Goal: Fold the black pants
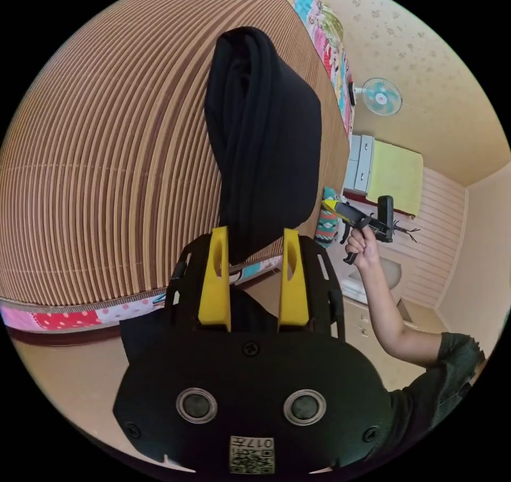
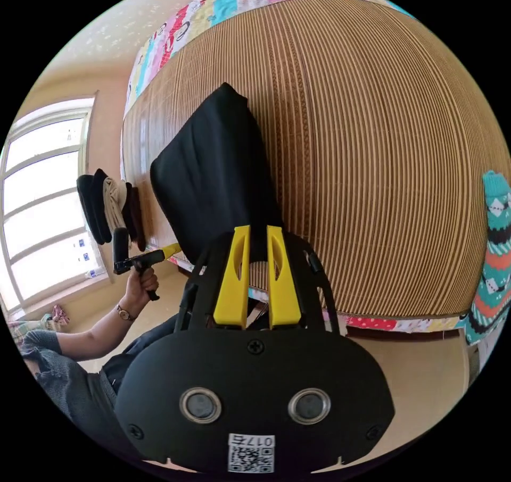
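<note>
Left gripper view, black pants (image 1: 263, 141) folded into a thick soft bundle, lower end clamped between the left gripper's (image 1: 254, 240) yellow jaws, ribbed brown bamboo mat (image 1: 106, 157) behind, right gripper (image 1: 329, 204) partly hidden behind the bundle, wall fan (image 1: 380, 96); right gripper view, pants pinched in narrow jaws, left gripper (image 2: 171, 250) half hidden, window (image 2: 42, 194).

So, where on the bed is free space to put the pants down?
The striped mat is bare between the black pants and the patterned sock. In the left gripper view, its wide part beside the pants is bare too. The clothes pile crowds one end.
</note>
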The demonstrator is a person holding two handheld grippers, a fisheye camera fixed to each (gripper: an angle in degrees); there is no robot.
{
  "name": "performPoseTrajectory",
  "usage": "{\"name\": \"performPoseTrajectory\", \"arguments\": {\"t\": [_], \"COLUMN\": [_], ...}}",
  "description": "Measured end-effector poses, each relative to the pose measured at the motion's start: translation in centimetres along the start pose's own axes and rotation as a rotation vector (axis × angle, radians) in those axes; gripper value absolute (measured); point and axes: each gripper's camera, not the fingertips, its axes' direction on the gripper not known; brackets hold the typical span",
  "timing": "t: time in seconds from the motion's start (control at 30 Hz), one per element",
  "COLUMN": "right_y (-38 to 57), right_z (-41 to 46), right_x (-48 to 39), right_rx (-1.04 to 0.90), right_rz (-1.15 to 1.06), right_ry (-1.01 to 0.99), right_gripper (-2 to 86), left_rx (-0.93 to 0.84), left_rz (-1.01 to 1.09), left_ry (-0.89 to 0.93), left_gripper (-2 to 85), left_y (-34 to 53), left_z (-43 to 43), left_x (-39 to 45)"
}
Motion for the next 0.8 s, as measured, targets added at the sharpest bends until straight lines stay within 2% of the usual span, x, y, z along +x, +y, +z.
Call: {"name": "performPoseTrajectory", "arguments": {"t": [0.07, 0.13, 0.23, 0.33, 0.4, 0.53, 0.6, 0.8], "right_y": [-0.5, -1.5, -4.2, -5.8, -5.4, -3.5, -1.8, 3.5], "right_z": [-0.8, -0.6, 2.0, 5.7, 6.5, 6.2, 6.0, 7.4], "right_x": [0.2, 0.5, 2.6, 5.5, 7.2, 7.7, 5.8, -1.3], "right_rx": [0.058, 0.058, -0.018, -0.125, -0.096, -0.055, -0.118, -0.286], "right_rz": [-0.046, -0.087, -0.084, -0.054, -0.029, 0.018, -0.060, -0.171], "right_ry": [-0.032, -0.041, -0.101, -0.252, -0.359, -0.385, -0.391, -0.490], "right_gripper": [9.6, 12.6, 16.9, 18.5, 18.1, 15.4, 13.3, 10.8], "left_rx": [0.118, 0.162, 0.165, 0.149, 0.109, 0.059, 0.049, 0.011], "left_rz": [0.002, -0.015, -0.025, 0.012, 0.046, 0.004, -0.010, 0.130], "left_ry": [0.013, -0.019, 0.039, 0.072, 0.068, 0.134, 0.143, -0.017], "left_gripper": [15.2, 17.2, 18.4, 16.8, 15.2, 11.6, 9.8, 8.3], "left_y": [0.2, -0.3, -2.1, -3.5, -3.8, -2.8, -1.7, 4.5], "left_z": [-2.0, -2.7, -2.1, -0.8, 0.5, 2.1, 1.0, -6.8], "left_x": [-0.9, -1.6, -3.0, -3.2, -3.0, -3.7, -3.8, -0.8]}}
